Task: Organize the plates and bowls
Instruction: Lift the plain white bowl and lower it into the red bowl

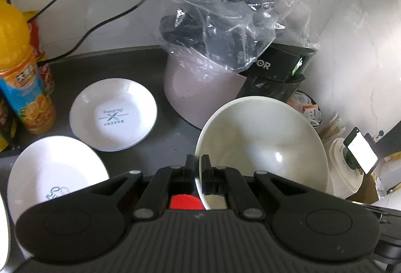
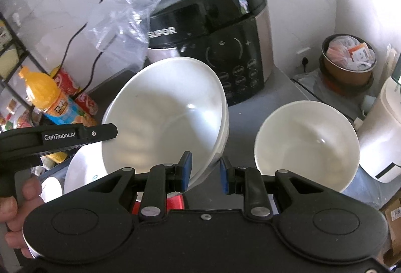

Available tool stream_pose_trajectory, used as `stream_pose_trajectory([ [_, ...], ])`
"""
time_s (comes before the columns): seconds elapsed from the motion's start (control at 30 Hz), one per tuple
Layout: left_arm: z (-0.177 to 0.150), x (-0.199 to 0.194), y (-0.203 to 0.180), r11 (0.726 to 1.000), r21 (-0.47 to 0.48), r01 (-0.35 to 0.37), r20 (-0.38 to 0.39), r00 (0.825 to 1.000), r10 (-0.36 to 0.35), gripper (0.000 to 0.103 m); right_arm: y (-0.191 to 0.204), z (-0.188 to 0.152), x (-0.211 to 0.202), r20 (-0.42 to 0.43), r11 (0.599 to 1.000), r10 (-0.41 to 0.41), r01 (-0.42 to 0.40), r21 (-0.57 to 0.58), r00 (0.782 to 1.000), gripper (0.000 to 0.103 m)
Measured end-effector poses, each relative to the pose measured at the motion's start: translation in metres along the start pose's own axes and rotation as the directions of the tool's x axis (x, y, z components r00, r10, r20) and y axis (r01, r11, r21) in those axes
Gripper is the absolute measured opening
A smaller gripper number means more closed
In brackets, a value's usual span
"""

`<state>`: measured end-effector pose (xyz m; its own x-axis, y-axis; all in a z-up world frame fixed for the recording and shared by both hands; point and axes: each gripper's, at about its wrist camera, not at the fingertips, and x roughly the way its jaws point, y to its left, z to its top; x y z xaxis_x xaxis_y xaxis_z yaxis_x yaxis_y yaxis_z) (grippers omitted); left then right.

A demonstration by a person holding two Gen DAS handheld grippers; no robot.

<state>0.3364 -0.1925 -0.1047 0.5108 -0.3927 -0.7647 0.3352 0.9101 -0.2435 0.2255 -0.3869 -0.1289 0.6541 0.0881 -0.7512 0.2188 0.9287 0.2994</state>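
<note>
A large white bowl [image 1: 260, 142] hangs tilted above the dark counter [image 1: 140, 65]. My left gripper [image 1: 198, 162] is shut on its left rim. In the right wrist view the same large white bowl [image 2: 165, 117] fills the middle, and the left gripper [image 2: 100, 133] pinches its far-left edge. The bowl's near rim runs between the blue pads of my right gripper [image 2: 205, 169], which is closed on it. A smaller white bowl [image 2: 305, 145] sits to the right. Two white printed plates [image 1: 112, 113] [image 1: 55, 172] lie on the counter.
At the back stands a black cooker [image 2: 225, 47] under a clear plastic bag [image 1: 225, 9], with a pale pot [image 1: 190, 90] beside it. An orange juice bottle [image 1: 17, 67] and red cans [image 2: 75, 92] stand left. A tub of packets [image 2: 348, 57] and a white appliance [image 2: 383, 137] stand right. A hand [image 2: 15, 200] grips the left tool.
</note>
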Motion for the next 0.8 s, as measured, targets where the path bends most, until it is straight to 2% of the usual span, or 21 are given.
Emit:
stream_pose_trajectory([
  [0.43, -0.014, -0.025, 0.023, 0.996, -0.072, -0.056, 0.018, 0.998, 0.057, 0.003, 0.022, -0.005, 0.003, -0.018, 0.995, 0.059, -0.061, -0.079, 0.998, 0.024],
  [0.8, -0.03, -0.03, 0.037, 0.988, -0.124, -0.096, -0.015, 0.995, 0.094, 0.003, 0.032, -0.016, 0.011, -0.084, 0.987, 0.078, -0.089, -0.134, 0.993, 0.024],
])
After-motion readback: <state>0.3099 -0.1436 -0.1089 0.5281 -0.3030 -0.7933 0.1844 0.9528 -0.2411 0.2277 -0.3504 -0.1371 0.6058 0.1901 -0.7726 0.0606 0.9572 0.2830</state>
